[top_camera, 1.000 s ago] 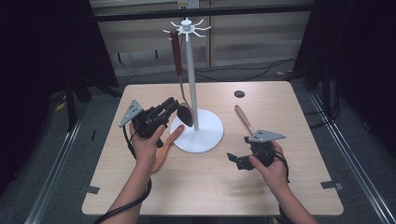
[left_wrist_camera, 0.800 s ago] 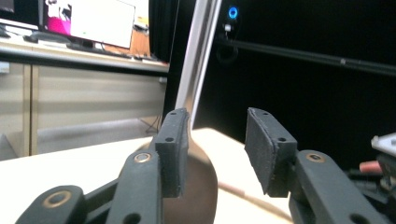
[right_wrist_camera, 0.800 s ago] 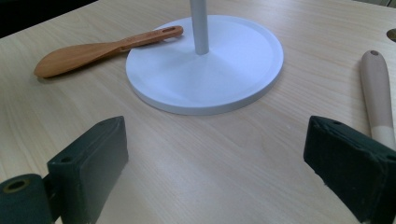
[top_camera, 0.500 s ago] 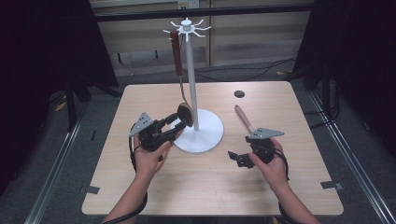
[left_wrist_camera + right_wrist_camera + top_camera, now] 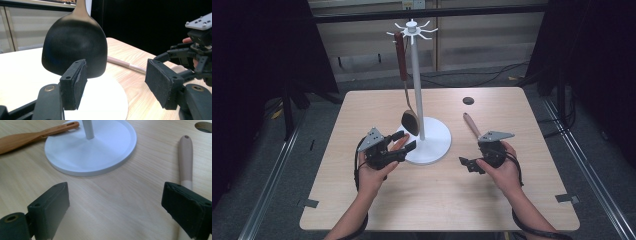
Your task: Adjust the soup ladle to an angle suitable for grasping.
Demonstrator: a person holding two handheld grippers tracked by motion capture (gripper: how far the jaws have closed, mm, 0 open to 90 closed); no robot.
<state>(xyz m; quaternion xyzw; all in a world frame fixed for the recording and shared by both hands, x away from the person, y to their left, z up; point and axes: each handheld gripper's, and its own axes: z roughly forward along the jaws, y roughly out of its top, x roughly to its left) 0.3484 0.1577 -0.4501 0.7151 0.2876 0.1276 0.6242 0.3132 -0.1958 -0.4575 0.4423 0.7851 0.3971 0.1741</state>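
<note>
Resting low near the table's [image 5: 362, 200] front half, with bare wood between them and the near edge, the left gripper [image 5: 404, 142] and right gripper [image 5: 466, 164] both stand wide and empty; the left's jaws have just been opening, nothing between them. Just beyond the left gripper the black ladle [image 5: 410, 121] hangs from the white stand [image 5: 418, 85] over its base, its handle top cut off in the left gripper view. Compared with a second ago, the left hand sits lower and clear of the ladle bowl, while a pink-handled utensil [image 5: 472, 126] lies half hidden behind the right gripper.
</note>
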